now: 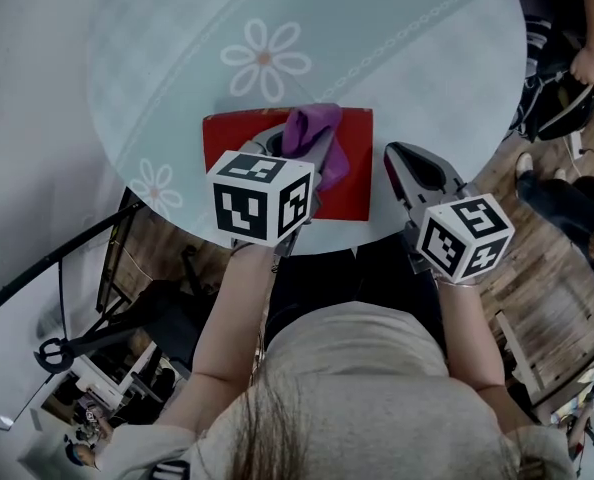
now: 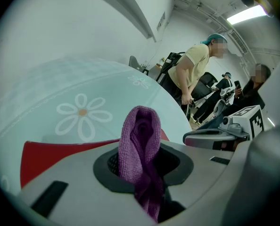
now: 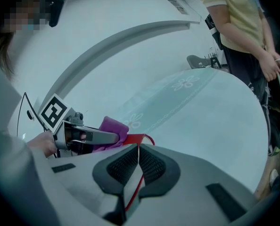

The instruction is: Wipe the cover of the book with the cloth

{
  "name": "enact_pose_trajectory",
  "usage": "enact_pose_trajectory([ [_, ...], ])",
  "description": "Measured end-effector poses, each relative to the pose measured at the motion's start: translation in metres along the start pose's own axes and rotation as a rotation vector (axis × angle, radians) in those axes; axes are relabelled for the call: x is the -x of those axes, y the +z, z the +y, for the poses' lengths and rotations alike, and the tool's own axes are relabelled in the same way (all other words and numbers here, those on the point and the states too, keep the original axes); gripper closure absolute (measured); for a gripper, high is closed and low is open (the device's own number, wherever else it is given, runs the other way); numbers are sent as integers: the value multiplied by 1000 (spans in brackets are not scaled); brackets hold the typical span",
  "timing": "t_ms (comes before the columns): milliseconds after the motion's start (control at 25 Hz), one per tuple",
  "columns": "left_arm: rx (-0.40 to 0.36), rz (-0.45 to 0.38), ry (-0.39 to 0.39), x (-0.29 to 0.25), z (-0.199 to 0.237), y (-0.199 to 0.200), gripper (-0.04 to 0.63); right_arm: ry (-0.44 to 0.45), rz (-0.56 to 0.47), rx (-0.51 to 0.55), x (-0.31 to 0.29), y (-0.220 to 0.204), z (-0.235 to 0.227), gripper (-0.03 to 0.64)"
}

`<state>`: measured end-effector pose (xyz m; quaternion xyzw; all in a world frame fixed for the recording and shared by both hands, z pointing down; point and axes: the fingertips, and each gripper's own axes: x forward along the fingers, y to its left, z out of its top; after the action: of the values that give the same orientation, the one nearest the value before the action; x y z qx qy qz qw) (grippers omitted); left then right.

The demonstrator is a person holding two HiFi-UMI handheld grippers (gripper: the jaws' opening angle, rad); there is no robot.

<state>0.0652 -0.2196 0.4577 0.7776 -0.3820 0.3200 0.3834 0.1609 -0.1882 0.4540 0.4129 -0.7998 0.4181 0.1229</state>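
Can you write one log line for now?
left gripper: shut on cloth | right gripper: shut on book | book: on table

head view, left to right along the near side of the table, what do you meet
Small white daisy print on the round glass table → left tool shut on the purple cloth → right tool clamped on the flat red book's right edge → bystander's hand, far right. The book spans both tools, so it's unplaced.

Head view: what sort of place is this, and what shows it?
Probably an indoor workroom or studio: a round flowered table, a wood-plank floor and a black equipment stand beside it.
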Motion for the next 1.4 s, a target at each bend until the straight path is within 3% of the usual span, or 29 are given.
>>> enact_pose_trajectory([
  [1080,-19,-30,8,-22,-43,14,485,48,22,19,14,3,-21,594],
  [1400,10,-68,-28,-20,-53,14,485,55,5,19,21,8,-21,594],
])
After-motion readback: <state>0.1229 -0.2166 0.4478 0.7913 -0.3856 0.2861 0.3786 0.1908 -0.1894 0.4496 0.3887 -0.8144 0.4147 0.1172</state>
